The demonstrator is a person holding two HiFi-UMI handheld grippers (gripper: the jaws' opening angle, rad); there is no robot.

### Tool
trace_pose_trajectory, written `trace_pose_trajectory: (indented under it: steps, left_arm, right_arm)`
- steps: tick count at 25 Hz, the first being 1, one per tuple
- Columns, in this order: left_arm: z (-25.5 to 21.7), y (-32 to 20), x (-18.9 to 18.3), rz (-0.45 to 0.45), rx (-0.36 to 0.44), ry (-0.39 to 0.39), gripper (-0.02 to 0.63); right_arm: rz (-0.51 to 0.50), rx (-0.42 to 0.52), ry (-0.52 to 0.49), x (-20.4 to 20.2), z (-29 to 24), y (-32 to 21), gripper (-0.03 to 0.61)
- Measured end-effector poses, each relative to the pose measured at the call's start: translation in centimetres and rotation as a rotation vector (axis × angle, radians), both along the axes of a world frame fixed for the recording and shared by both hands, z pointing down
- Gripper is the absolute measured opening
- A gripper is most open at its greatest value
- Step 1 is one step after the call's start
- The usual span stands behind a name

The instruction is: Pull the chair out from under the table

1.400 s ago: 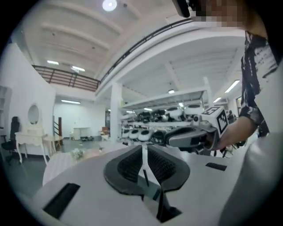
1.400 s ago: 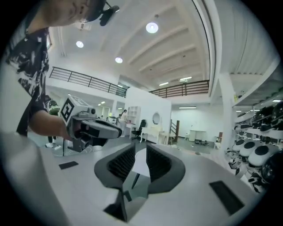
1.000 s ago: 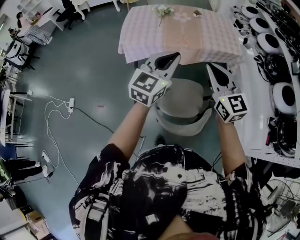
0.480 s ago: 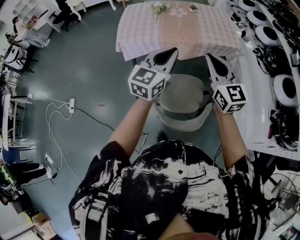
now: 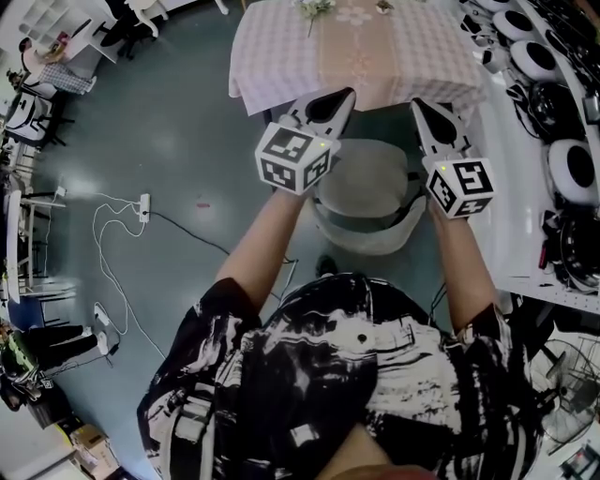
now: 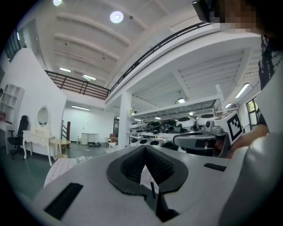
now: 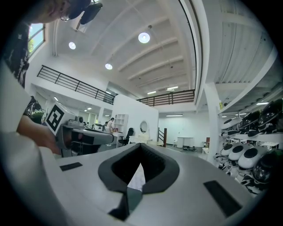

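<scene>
A grey round-seated chair [image 5: 370, 183] stands at the near edge of a table with a pink checked cloth [image 5: 281, 56]; its curved backrest [image 5: 361, 242] faces me. Both grippers are held level above the chair and point toward the table. My left gripper [image 5: 341, 97] hangs over the chair's left side, shut and empty. My right gripper [image 5: 418, 107] is over the chair's right side, also shut and empty. In the left gripper view the jaws [image 6: 146, 170] are closed together, and likewise in the right gripper view [image 7: 139, 167]. Neither touches the chair.
A white shelf with several round white shells [image 5: 570, 169] runs along the right, close to the chair. A power strip and white cable [image 5: 142, 206] lie on the grey floor at left. Flowers [image 5: 314, 7] lie on the table. Desks and office chairs [image 5: 37, 94] stand far left.
The whole view has slid up a little. Both grippers keep their place above the chair and stay shut.
</scene>
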State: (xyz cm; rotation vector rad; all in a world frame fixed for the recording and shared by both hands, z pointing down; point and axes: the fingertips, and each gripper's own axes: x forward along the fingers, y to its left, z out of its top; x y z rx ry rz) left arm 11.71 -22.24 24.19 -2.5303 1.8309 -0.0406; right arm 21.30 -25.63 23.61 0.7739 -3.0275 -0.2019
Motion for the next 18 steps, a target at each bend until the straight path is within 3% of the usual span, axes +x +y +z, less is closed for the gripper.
trace_pose_trajectory:
  steps: [18]
  left_arm:
    - [-0.1,0.9,0.6,0.004,0.005,-0.002,0.000]
  right_arm:
    - [0.001,0.007,-0.004,0.4,-0.2,1.0,-0.002]
